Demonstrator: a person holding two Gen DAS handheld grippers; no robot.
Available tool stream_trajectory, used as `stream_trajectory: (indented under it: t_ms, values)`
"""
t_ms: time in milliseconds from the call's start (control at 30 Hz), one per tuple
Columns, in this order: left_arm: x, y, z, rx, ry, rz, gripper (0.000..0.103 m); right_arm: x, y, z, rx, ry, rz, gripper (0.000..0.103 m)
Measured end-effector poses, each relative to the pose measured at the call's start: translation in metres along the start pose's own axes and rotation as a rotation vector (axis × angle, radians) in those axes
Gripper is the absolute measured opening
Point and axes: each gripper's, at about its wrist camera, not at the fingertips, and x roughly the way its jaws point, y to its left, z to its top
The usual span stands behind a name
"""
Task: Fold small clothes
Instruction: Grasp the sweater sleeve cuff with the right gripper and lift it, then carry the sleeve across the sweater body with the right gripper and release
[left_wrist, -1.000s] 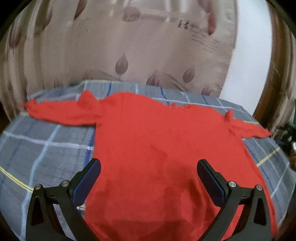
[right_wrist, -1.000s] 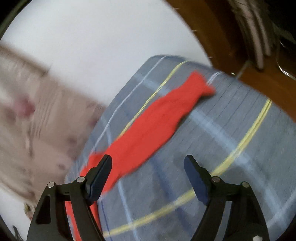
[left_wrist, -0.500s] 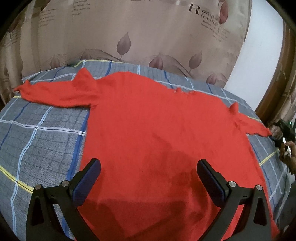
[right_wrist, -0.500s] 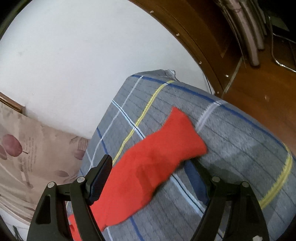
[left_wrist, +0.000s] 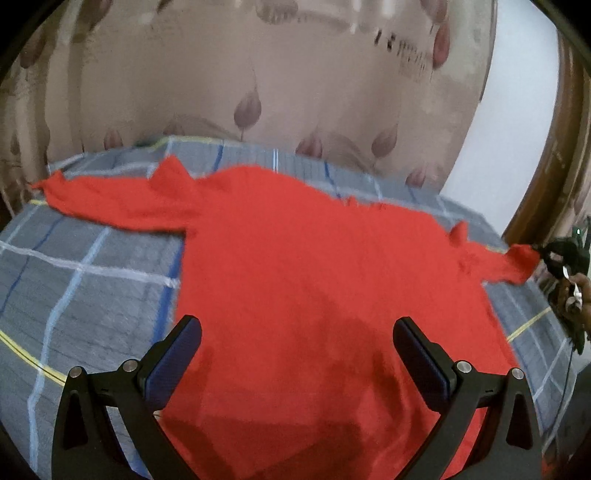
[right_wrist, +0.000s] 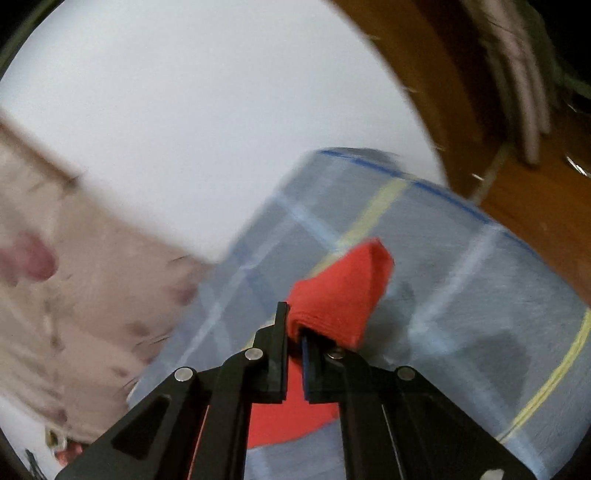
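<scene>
A red long-sleeved top (left_wrist: 303, 266) lies spread flat on a grey checked bedcover (left_wrist: 85, 280), sleeves out to left and right. My left gripper (left_wrist: 297, 354) is open and empty above the top's lower body. My right gripper (right_wrist: 294, 332) is shut on the cuff end of the right sleeve (right_wrist: 343, 295) and lifts it a little off the cover. In the left wrist view that gripper (left_wrist: 561, 258) shows at the far right, at the sleeve's tip (left_wrist: 521, 258).
A beige curtain with leaf prints (left_wrist: 258, 81) hangs behind the bed. A white wall (right_wrist: 184, 110) and a brown wooden frame (right_wrist: 461, 92) stand to the right. The bed edge drops off at the right (right_wrist: 480, 218).
My right gripper has closed on the right sleeve's cuff and raised it. The left gripper has tilted up slightly and stays open over the top.
</scene>
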Motion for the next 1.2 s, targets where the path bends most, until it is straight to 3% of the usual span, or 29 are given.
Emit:
stream_trajectory:
  t_ms: [200,367,467,567,767,933,1200]
  values:
    - [-0.02,0.006,0.016,0.065,-0.046,0.064,0.103,0.009,0.126,-0.038,-0.173,0.043,0.132,0.005]
    - [-0.032,0.021,0.019,0.075,-0.086,0.087,0.103,0.061,0.222,-0.115,-0.261,0.175,0.254,0.005]
    - [-0.034,0.034,0.018,0.073,-0.096,0.101,0.103,0.102,0.265,-0.173,-0.323,0.268,0.273,0.005]
    - [-0.035,0.046,0.014,0.062,-0.102,0.109,0.103,0.142,0.29,-0.226,-0.36,0.36,0.267,0.005]
    - [-0.028,0.068,0.004,0.022,-0.091,0.101,0.103,0.179,0.317,-0.305,-0.433,0.455,0.248,0.005]
    - [-0.018,0.083,0.002,-0.052,-0.049,0.061,0.103,0.192,0.339,-0.334,-0.498,0.469,0.216,0.006]
    - [-0.015,0.111,-0.002,-0.218,-0.035,-0.007,0.103,0.201,0.347,-0.355,-0.563,0.502,0.209,0.017]
